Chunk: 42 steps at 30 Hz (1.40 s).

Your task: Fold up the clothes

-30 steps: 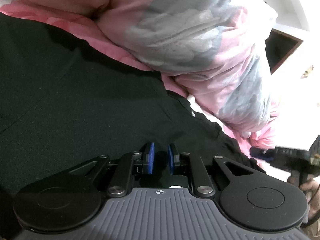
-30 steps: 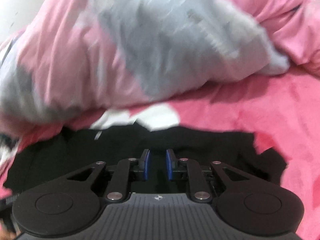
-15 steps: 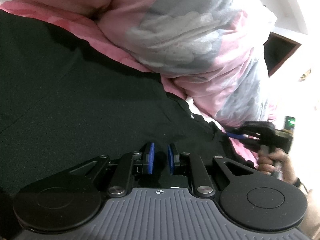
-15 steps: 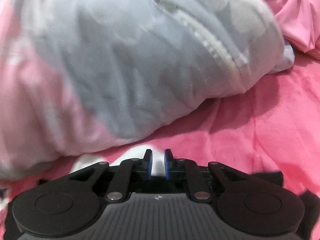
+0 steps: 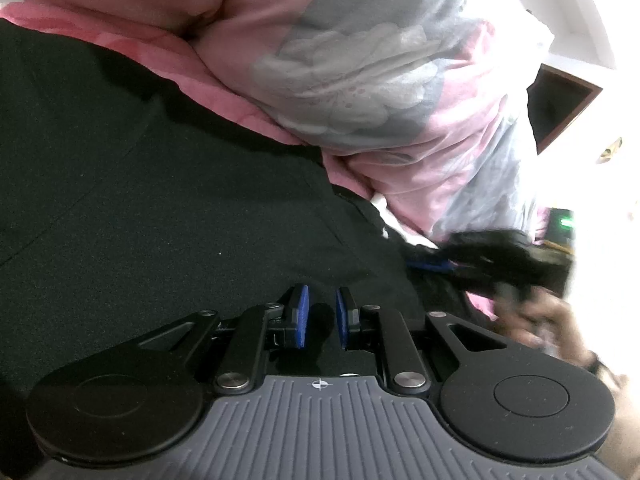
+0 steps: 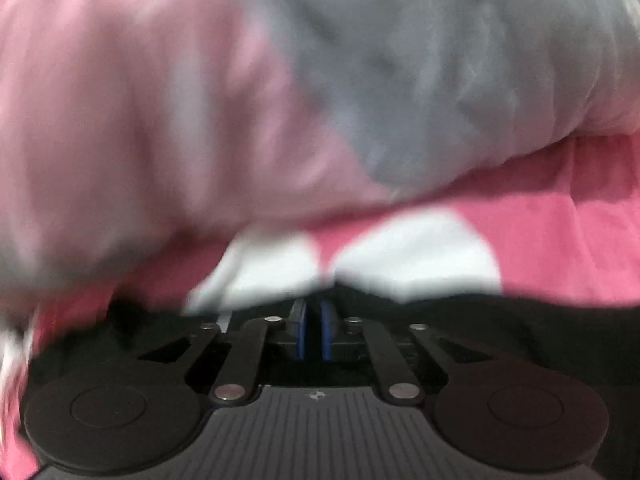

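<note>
1. The left gripper has its blue fingers set a narrow gap apart. Dark cloth shows in that gap, but I cannot tell whether the pads press on it.
2. The right gripper has just been closing, and its fingers now stand all but pressed together. They sit right at the edge of the dark cloth. The view is too blurred to say whether any of it is caught between them.
3. The black garment lies spread flat on the bed. In the left wrist view it fills the area from 7 to 10 o'clock of the fingers and runs under them. In the right wrist view it is a dark band across the bottom, from 3 to 9 o'clock of the fingers.
4. In the left wrist view the right gripper comes in at 3 o'clock, blurred, with its blue tips at the garment's far edge. The hand holding it is at 4 o'clock.
5. The pink sheet begins just past the garment's edge. A white patch in it touches the dark cloth at 12 o'clock of the right fingers.
6. A bunched pink-and-grey quilt with a pale flower print is heaped on the sheet at 12 to 2 o'clock. It also fills the upper half of the right wrist view, close to the garment.
</note>
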Each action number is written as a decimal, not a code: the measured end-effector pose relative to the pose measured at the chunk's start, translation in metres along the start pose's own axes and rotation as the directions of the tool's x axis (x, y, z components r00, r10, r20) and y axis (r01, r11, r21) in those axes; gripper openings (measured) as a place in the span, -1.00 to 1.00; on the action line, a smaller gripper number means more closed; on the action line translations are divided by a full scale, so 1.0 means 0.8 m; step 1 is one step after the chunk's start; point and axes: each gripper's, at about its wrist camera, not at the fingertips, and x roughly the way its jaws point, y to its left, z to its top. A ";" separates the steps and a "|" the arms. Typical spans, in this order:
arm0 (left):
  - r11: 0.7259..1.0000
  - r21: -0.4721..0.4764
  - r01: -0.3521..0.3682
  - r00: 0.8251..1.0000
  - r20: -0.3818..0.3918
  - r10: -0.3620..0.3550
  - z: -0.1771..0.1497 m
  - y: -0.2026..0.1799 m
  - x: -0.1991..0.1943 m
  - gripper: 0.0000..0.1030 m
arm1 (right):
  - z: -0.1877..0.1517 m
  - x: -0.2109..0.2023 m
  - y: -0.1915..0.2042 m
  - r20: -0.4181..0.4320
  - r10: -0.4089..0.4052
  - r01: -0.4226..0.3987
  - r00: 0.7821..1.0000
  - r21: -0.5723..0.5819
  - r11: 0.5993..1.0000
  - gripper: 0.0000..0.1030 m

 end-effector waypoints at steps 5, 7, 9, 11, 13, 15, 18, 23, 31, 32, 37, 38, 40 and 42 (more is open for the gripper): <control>1.000 -0.015 0.012 1.000 0.001 -0.012 0.001 0.003 -0.002 -0.71 | 0.009 -0.021 -0.034 0.136 0.028 -0.060 0.990 0.241 0.969 -0.92; 1.000 -0.016 0.013 1.000 0.000 -0.013 0.001 0.003 -0.002 -0.71 | 0.004 -0.044 -0.041 0.170 0.052 -0.098 0.984 0.274 0.957 -0.91; 1.000 -0.015 0.011 1.000 -0.001 -0.011 0.001 0.002 -0.002 -0.71 | -0.009 -0.091 -0.050 0.192 0.062 -0.114 0.979 0.273 0.955 -0.88; 1.000 -0.014 0.007 1.000 -0.003 -0.007 0.002 0.002 -0.001 -0.71 | -0.024 -0.141 -0.075 0.213 0.047 -0.112 0.976 0.307 0.945 -0.77; 1.000 -0.013 0.004 1.000 -0.004 -0.004 0.002 0.001 -0.001 -0.71 | -0.043 -0.193 -0.105 0.231 0.009 -0.091 0.973 0.346 0.934 -0.62; 1.000 0.000 -0.013 1.000 -0.006 0.013 0.002 -0.003 0.000 -0.71 | -0.065 -0.241 -0.133 0.239 -0.062 -0.037 0.969 0.389 0.921 -0.46; 0.998 0.033 -0.057 0.998 -0.010 0.057 0.003 -0.014 0.001 -0.71 | -0.094 -0.293 -0.184 0.224 -0.132 0.015 0.966 0.459 0.888 -0.39; 0.977 0.125 -0.172 0.985 0.011 0.172 0.002 -0.055 -0.006 -0.48 | -0.118 -0.307 -0.232 0.212 -0.115 -0.006 0.971 0.499 0.867 -0.30; 0.951 0.269 -0.153 0.981 -0.075 0.179 -0.013 -0.164 0.044 -0.46 | -0.122 -0.246 -0.215 0.236 -0.075 -0.013 0.969 0.350 0.937 -0.27; 0.951 0.278 -0.137 0.982 -0.088 0.168 -0.019 -0.175 0.056 -0.46 | -0.126 -0.245 -0.217 0.254 -0.068 -0.026 0.965 0.350 0.936 -0.27; 0.954 0.297 -0.043 0.980 -0.171 0.097 -0.058 -0.225 0.134 -0.46 | -0.139 -0.250 -0.240 0.366 -0.051 -0.099 0.929 0.380 0.920 -0.31; 0.953 0.303 -0.028 0.979 -0.183 0.087 -0.065 -0.234 0.148 -0.46 | -0.139 -0.253 -0.243 0.383 -0.058 -0.098 0.922 0.376 0.921 -0.32; 0.945 0.327 -0.009 0.980 -0.187 0.074 -0.073 -0.250 0.171 -0.46 | -0.138 -0.255 -0.247 0.406 -0.062 -0.096 0.912 0.357 0.929 -0.35; 0.936 0.352 0.005 0.980 -0.186 0.064 -0.081 -0.263 0.192 -0.46 | -0.137 -0.251 -0.247 0.414 -0.050 -0.102 0.909 0.336 0.936 -0.37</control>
